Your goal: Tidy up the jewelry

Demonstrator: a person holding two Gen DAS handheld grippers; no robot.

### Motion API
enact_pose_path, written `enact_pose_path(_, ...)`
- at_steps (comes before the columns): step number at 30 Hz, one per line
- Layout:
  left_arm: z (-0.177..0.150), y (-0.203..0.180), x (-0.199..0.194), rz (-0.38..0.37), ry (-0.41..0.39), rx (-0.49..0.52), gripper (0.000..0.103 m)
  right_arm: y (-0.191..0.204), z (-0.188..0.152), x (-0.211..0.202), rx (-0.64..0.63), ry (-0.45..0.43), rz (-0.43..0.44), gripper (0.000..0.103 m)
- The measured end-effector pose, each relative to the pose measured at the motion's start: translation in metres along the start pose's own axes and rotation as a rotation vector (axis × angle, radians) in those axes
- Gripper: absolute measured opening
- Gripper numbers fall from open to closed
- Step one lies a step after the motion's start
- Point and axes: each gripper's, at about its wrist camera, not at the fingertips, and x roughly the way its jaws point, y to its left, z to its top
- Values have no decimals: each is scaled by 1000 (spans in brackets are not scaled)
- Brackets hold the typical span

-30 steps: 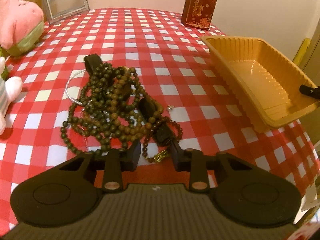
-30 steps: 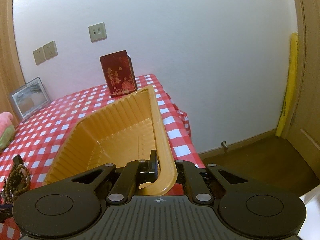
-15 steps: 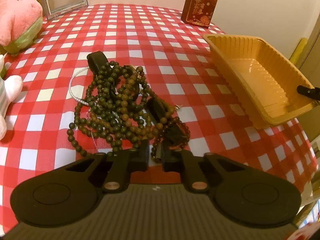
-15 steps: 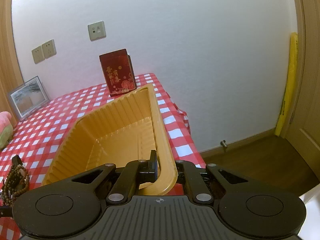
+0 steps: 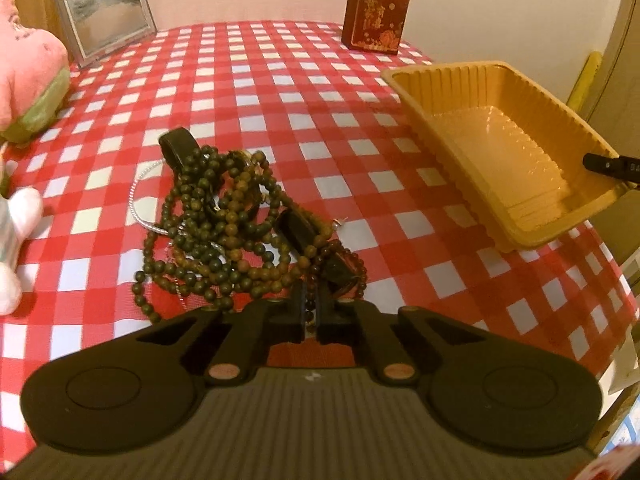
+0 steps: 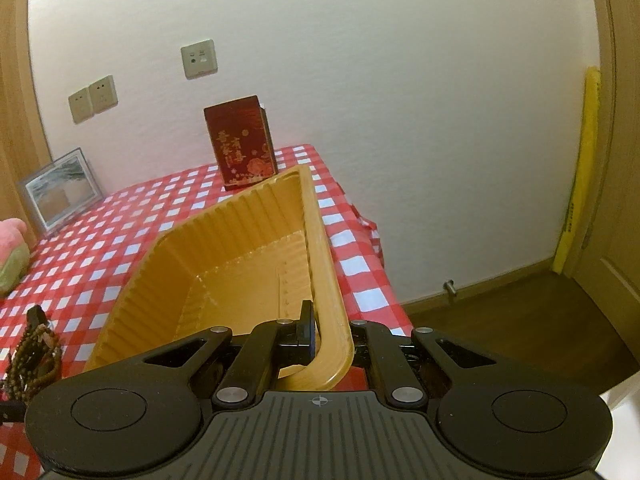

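Since my left jaws (image 5: pixel 311 312) have just been closing and now pinch a dark reddish bead strand (image 5: pixel 340 258) at the near edge of the jewelry pile (image 5: pixel 224 216), the thing to do well is lift slowly and straight up, because that strand is tangled with the green and brown bead loops and a thin silver chain (image 5: pixel 138 196), and I judge a quick pull would drag the whole heap. Tilted steeply down over the checkered surface (image 5: pixel 280 80), that gripper sits low at the pile. My right jaws (image 6: pixel 320 336) are nearly shut on the rim of the yellow tray (image 6: pixel 248 240), one finger inside the wall, one outside, pointing gently downward, holding it raised at the near corner. Farther out stand a red box (image 6: pixel 240 140), a picture frame (image 5: pixel 106 10) and a pink plush toy (image 5: pixel 28 68).
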Motion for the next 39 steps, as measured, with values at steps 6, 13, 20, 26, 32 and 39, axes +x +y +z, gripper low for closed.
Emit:
enact_pose_path(6,5,-6,-22,18,-34,-7,3,2,3,-8,-53,-20,27,5)
enact_pose_path(13,16,-22,-50,11,-82,-7,3,7,4,-13,-95,-18,61,5)
enact_pose_path(20,34,-40,-69,-10,-136,-15,3,7,5,-11,-103,3,73,5)
enact_pose_path(26,56,-66,-85,-89,-209,-9,3,5,7,-9,-110,10,86,5)
enact_pose_path(32,79,-100,-82,-190,-254,12,3,8,10,-10,-124,17,99,5)
enact_pose_path(39,81,-126,-47,-220,-182,35,3,8,11,-10,-126,27,112,5)
